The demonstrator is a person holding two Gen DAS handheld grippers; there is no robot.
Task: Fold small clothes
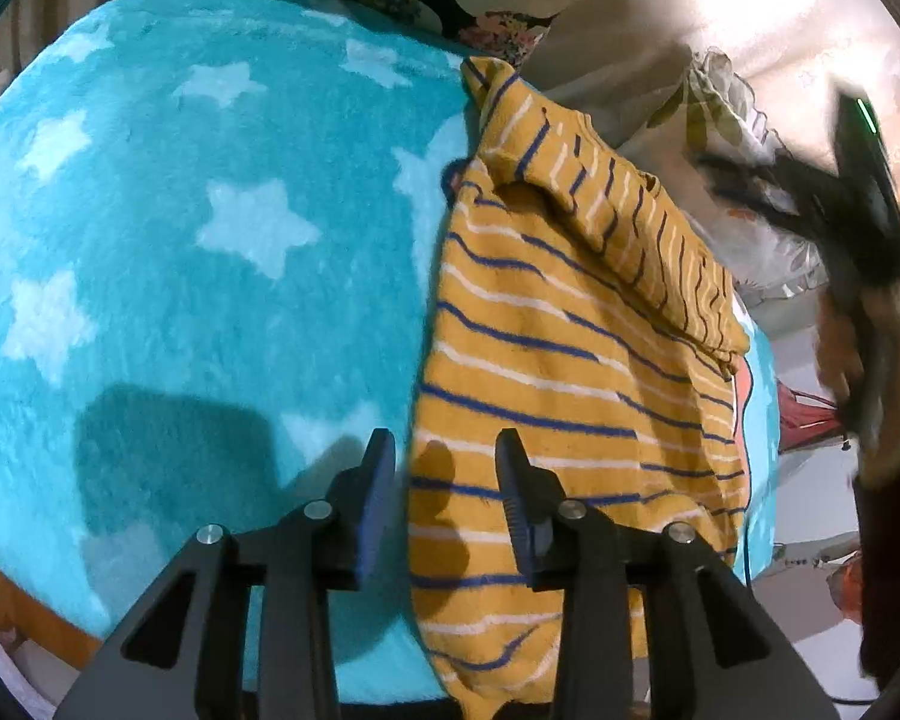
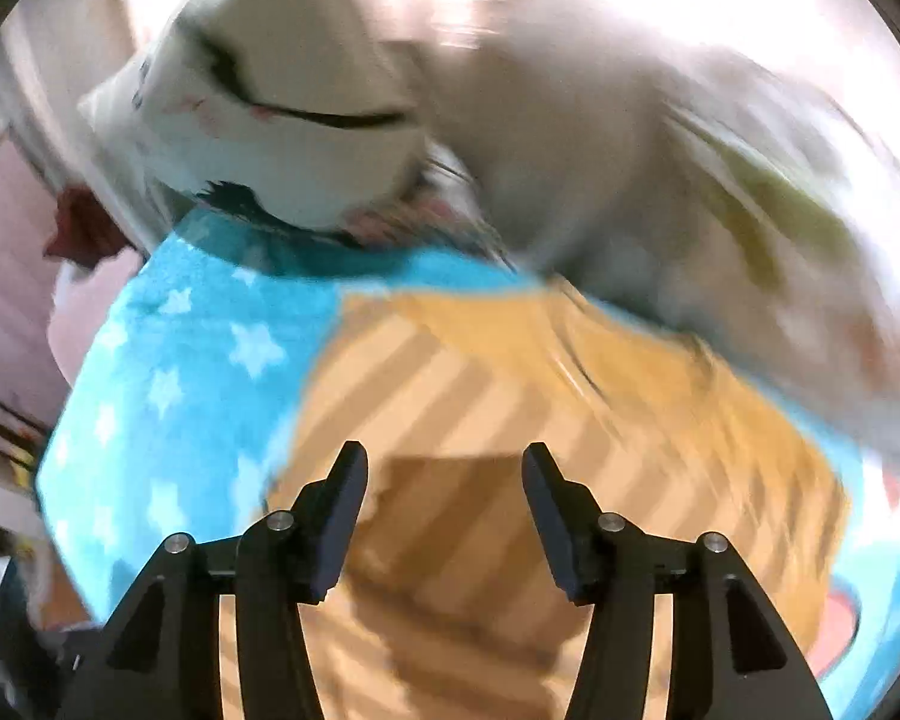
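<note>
A small yellow shirt point(image 1: 546, 360) with blue and white stripes lies partly folded on a turquoise star blanket point(image 1: 210, 240), one side flap folded over its right edge. My left gripper point(image 1: 447, 456) is open and empty, its fingers straddling the shirt's near left edge just above it. My right gripper point(image 2: 444, 468) is open and empty above the shirt point(image 2: 510, 408); this view is motion-blurred. The right gripper also shows in the left wrist view point(image 1: 864, 192), held in a hand, blurred, up to the right of the shirt.
The blanket point(image 2: 168, 360) covers a bed. Cream floral pillows point(image 1: 720, 120) lie beyond the shirt, and a white pillow with dark markings point(image 2: 282, 120) is behind the blanket. A red object point(image 1: 804, 414) is beside the bed at the right.
</note>
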